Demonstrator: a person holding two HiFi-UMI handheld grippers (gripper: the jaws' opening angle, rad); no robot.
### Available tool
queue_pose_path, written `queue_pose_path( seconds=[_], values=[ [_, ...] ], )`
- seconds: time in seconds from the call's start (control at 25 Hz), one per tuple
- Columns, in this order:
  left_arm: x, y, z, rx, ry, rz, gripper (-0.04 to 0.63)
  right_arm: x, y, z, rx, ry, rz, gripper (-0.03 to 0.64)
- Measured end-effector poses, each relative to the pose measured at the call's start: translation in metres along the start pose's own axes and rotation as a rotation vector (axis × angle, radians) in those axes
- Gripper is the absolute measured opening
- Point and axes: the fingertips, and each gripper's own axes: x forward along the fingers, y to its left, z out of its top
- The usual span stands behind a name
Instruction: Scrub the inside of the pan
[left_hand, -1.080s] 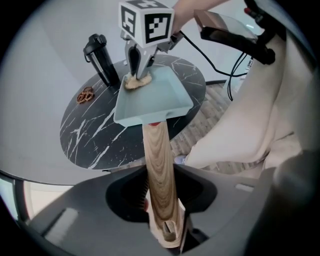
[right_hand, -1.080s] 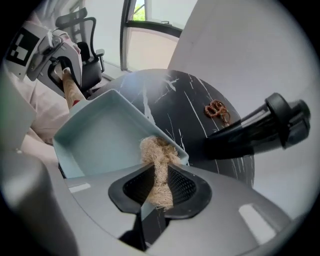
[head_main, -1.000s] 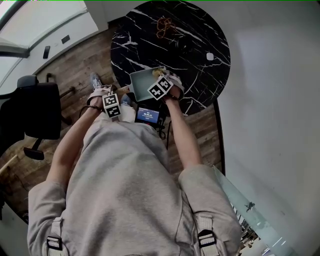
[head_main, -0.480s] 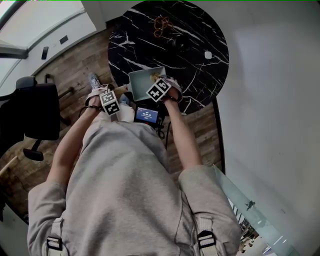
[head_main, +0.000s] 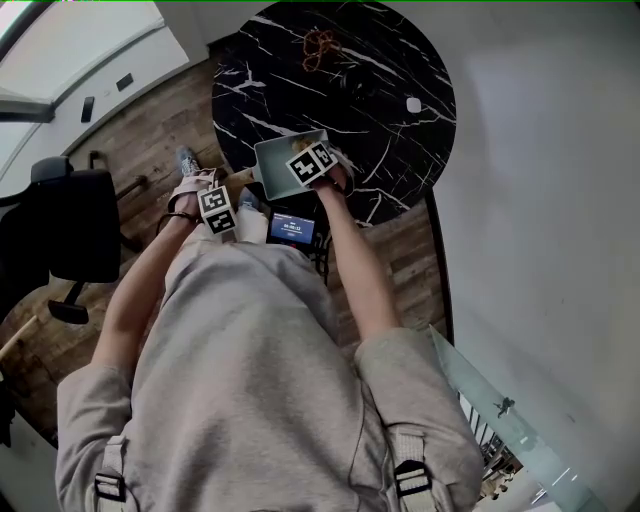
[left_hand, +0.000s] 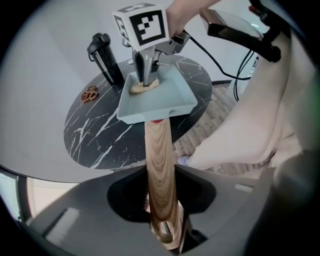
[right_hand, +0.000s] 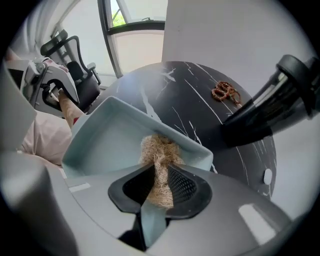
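The left gripper (left_hand: 161, 200) is clenching the wooden handle (left_hand: 159, 155) of the pale blue-green square pan (head_main: 272, 160). Its jaws have just been closing, and the handle is running straight up between them. The pan is sitting over the near edge of the round black marble table (head_main: 380, 90), on the person's side. Its handle is reaching out past that edge, above the wooden floor. No view is showing whether the pan's base is touching the tabletop. The right gripper (right_hand: 159, 184) is pointing steeply down into the pan from above the table's near edge, and its jaws are pinching a tuft of tan, fibrous scrubber (right_hand: 159, 150). The loose end of the scrubber is pressing on the pan's inner floor, close to the wall that faces the table's middle. A black bottle (left_hand: 104, 57) is standing upright further in on the table, well apart from the pan. A small brown knotted thing (left_hand: 90, 93) is lying on the table near the bottle's foot. A small white round thing (head_main: 414, 105) is lying towards the table's edge on the wall side. A black office chair (head_main: 75, 220) is standing on the floor, well off the table on the person's left.
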Motion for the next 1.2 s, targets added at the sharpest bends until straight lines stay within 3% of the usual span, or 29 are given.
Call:
queue_pose_path(
  seconds=[0.44,0.56,1.0,1.2],
  values=[
    [0.002,-0.002,0.001,0.016,0.006,-0.021,0.115,0.003,0.080,0.057,-0.235,0.007,0.141,0.095],
    [0.001,-0.003,0.001,0.019,0.009,-0.026,0.117,0.004,0.092,0.065,-0.264,0.016,0.138,0.097],
    [0.002,-0.004,0.002,0.027,0.002,-0.046,0.118,0.003,0.096,0.068,-0.245,0.002,0.163,0.097],
    [0.002,-0.004,0.002,0.028,0.004,-0.056,0.120,0.000,0.094,0.073,-0.145,-0.115,0.233,0.097]
  ],
)
